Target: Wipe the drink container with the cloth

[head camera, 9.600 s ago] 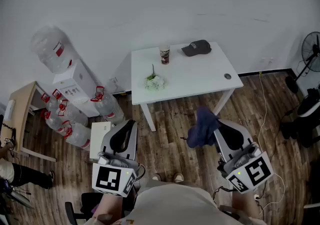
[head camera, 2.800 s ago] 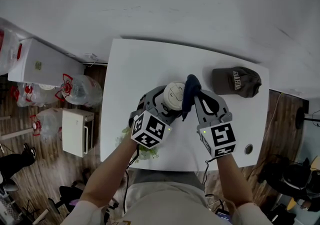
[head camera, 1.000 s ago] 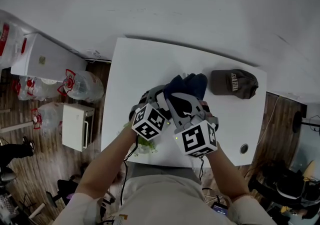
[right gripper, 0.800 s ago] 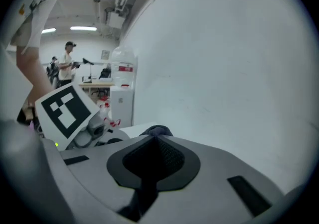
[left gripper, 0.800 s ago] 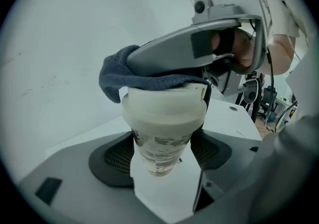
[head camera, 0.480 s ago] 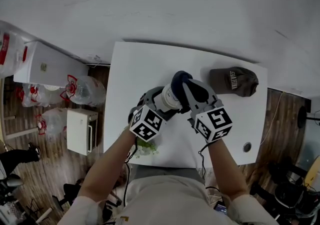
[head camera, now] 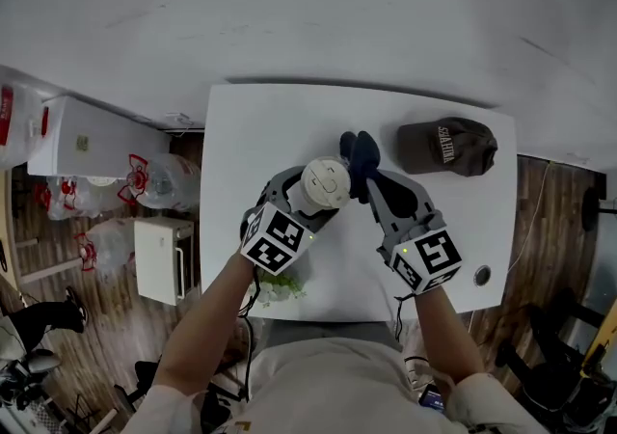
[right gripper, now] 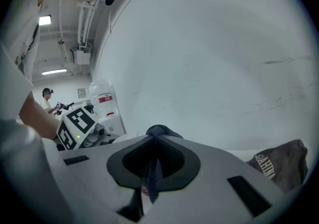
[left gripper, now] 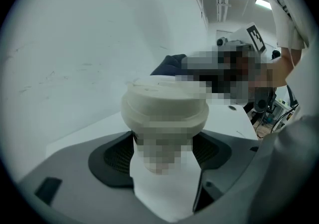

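Observation:
A drink cup with a white lid [head camera: 326, 181] [left gripper: 164, 113] stands above the white table [head camera: 251, 123], held between the jaws of my left gripper [head camera: 313, 189] [left gripper: 163, 156], which is shut on it. A dark blue cloth [head camera: 361, 154] [right gripper: 158, 132] is pinched in my right gripper [head camera: 371, 176] [right gripper: 152, 168], which is shut on it. The cloth sits just right of the cup's lid, close against its side. In the left gripper view the cloth [left gripper: 169, 64] shows behind the lid.
A dark cap [head camera: 446, 145] [right gripper: 279, 166] lies on the table's right part. A small bunch of flowers [head camera: 278, 285] rests near the front edge, under my left forearm. A round hole [head camera: 481, 275] marks the table's right front corner. Water bottles [head camera: 159, 181] stand on the floor to the left.
The right gripper has drawn the cloth off the top of the cup to its right side, so the white lid is now uncovered. The left gripper still holds the cup.

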`<state>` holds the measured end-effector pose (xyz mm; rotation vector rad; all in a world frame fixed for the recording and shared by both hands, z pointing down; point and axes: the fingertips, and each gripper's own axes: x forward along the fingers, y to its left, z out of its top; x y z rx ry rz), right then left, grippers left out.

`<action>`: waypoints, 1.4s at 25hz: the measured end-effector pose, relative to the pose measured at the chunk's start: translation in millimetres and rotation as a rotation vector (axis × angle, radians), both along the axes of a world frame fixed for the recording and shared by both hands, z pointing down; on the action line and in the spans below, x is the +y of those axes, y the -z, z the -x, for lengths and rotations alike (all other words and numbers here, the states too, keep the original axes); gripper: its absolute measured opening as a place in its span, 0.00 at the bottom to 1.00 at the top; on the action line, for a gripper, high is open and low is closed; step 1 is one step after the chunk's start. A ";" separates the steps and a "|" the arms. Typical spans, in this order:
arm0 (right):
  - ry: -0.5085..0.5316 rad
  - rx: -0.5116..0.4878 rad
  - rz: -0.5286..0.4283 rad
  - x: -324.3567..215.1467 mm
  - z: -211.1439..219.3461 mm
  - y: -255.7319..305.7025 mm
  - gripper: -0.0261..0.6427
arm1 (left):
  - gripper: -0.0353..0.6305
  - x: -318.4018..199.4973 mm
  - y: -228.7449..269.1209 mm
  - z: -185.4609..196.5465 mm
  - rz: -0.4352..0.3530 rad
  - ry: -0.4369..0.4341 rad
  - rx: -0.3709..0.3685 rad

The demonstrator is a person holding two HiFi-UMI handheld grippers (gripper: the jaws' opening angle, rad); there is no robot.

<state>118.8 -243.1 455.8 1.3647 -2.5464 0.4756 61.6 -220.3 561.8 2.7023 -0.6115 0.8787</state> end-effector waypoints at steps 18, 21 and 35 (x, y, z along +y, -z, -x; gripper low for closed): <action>-0.068 0.010 0.269 -11.5 13.1 -138.5 0.09 | 0.61 -5.0 8.1 -0.9 -0.026 0.025 0.032; -0.035 0.139 0.308 -1.1 14.3 -164.4 0.09 | 0.61 -5.5 7.5 -1.0 -0.027 0.028 0.035; 0.034 0.282 0.153 21.5 23.2 -58.9 0.09 | 0.61 -5.6 2.5 1.3 -0.028 0.059 0.073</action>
